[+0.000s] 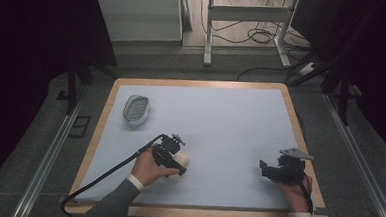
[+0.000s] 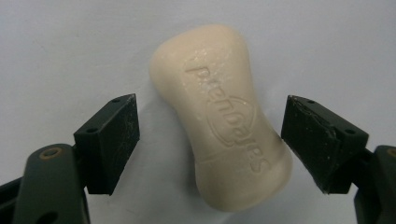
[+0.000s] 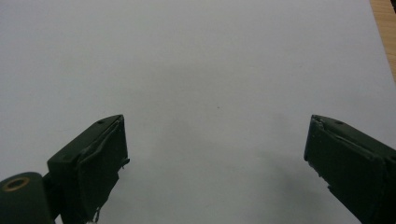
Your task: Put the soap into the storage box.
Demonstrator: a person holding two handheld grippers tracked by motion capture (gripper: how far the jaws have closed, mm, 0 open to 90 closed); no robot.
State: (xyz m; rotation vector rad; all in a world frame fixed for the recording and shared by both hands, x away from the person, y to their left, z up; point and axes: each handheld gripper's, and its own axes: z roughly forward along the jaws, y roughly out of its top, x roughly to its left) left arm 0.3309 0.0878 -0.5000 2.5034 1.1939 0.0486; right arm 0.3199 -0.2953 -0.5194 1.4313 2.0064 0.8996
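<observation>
I have the left hand-held gripper [image 2: 208, 140] wide open astride the soap bar [image 2: 223, 116] on the table [image 1: 240, 121], pads not yet touching, well apart from the soap dish [image 1: 136, 109]; next I judge a squeeze across its waist.

The high view looks forward and down from above the person's side, far enough off to take in the whole table [image 1: 200, 114], the floor around it and a desk frame beyond. The left gripper view rides close over the mat, looking nearly straight down along its jaws at the soap [image 2: 223, 114], which lies between them. The right gripper view sits low and near the mat too, facing across bare surface toward a wooden table edge at its upper right. The high and left gripper views share the soap [image 1: 182, 161]; all three share the mat.
</observation>
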